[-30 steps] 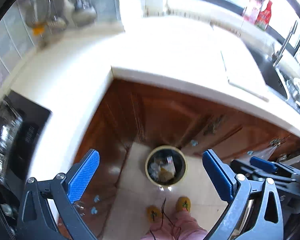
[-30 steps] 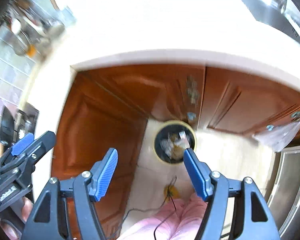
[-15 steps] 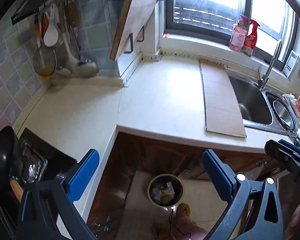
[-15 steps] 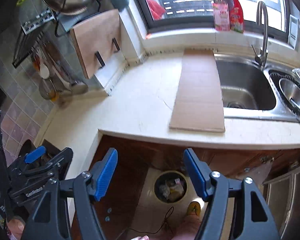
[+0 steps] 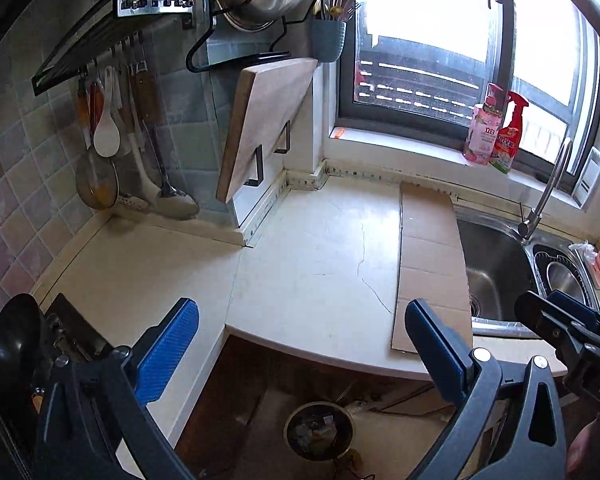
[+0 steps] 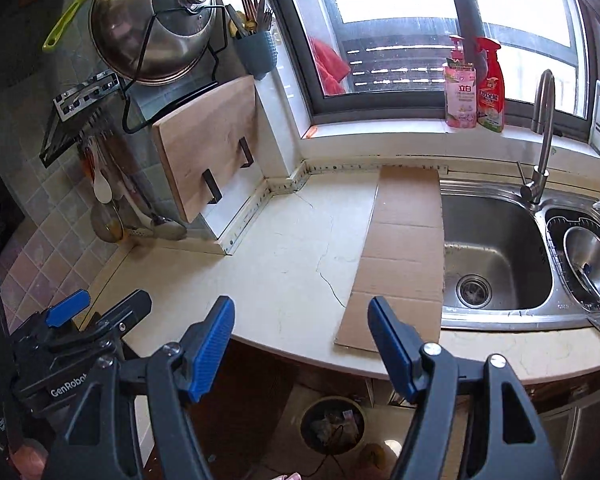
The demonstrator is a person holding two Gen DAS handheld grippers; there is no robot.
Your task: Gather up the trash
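In the left wrist view, our left gripper (image 5: 300, 340) hangs spread and empty above the countertop (image 5: 312, 272); the trash bin (image 5: 319, 430) sits on the floor below. In the right wrist view, our right gripper (image 6: 300, 340) gapes empty too, bin (image 6: 332, 424) beneath, cardboard sheet (image 6: 404, 248) beside the sink (image 6: 496, 256).

Both views now tilt up from the floor: the trash bin (image 5: 319, 431) (a second ago mid-frame) sits at the bottom edge, while the desk (image 6: 284, 264), cardboard sheet (image 6: 400, 256) and sink (image 6: 496, 256) fill the picture.
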